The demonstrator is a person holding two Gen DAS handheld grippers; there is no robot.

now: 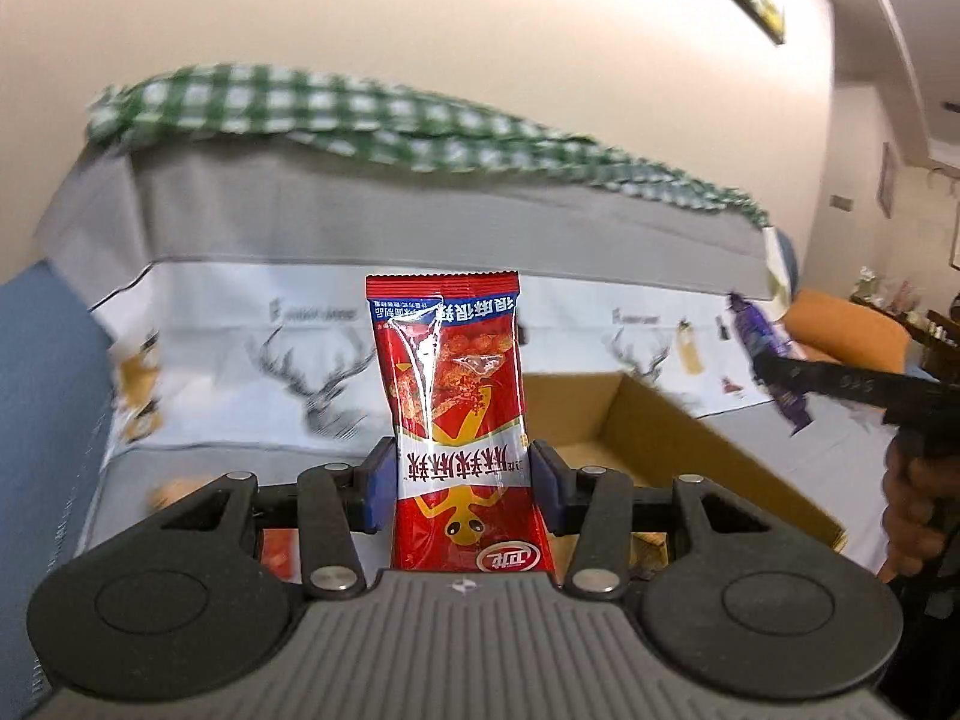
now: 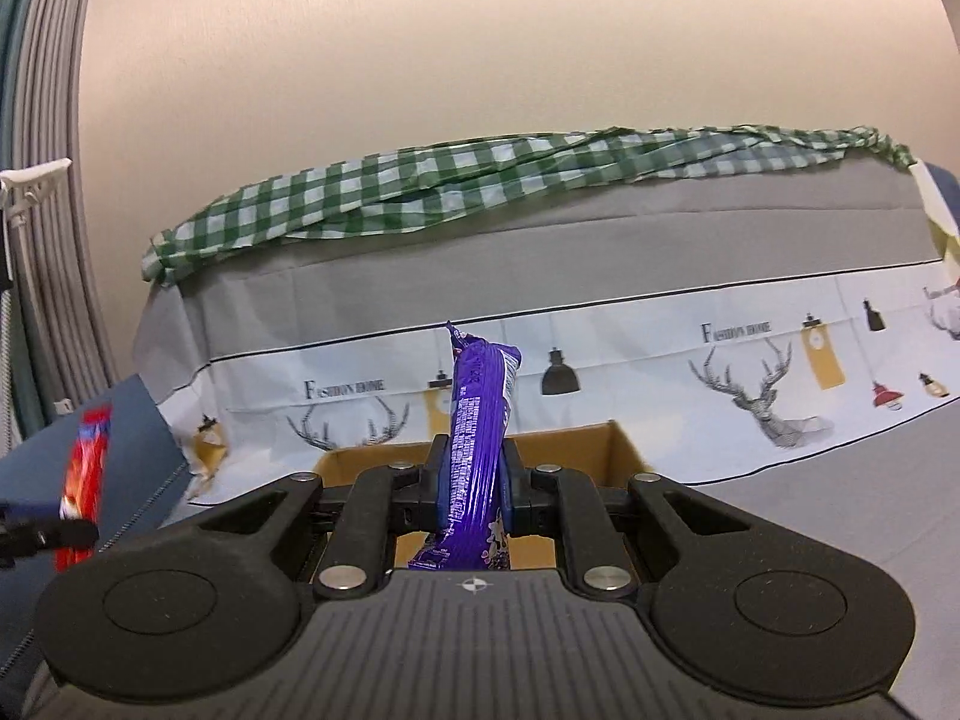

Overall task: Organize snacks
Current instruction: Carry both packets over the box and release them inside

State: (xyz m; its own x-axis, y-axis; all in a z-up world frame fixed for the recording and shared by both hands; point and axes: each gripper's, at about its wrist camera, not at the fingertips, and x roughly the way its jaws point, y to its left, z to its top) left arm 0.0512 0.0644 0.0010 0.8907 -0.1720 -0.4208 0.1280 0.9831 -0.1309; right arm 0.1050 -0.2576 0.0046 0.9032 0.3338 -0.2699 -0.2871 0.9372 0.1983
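My left gripper [image 1: 461, 483] is shut on a red snack packet [image 1: 459, 384] with a yellow lizard print, held upright above the near edge of an open cardboard box [image 1: 690, 438]. In the right wrist view my right gripper [image 2: 474, 489] is shut on a purple snack packet [image 2: 480, 420], edge-on and upright, over the same cardboard box [image 2: 618, 450]. The left wrist view also shows the purple packet [image 1: 765, 354] at the right, in the other gripper, with a hand [image 1: 912, 528] below it. At the left edge of the right wrist view hangs the red packet [image 2: 84, 480], blurred.
The box sits on a cloth [image 2: 780, 372] printed with deer heads and lamps. Behind it a grey covered block carries a green checked cloth [image 2: 510, 180]. A blue cushion [image 1: 48, 372] lies at the left, an orange one [image 1: 852, 330] at the right.
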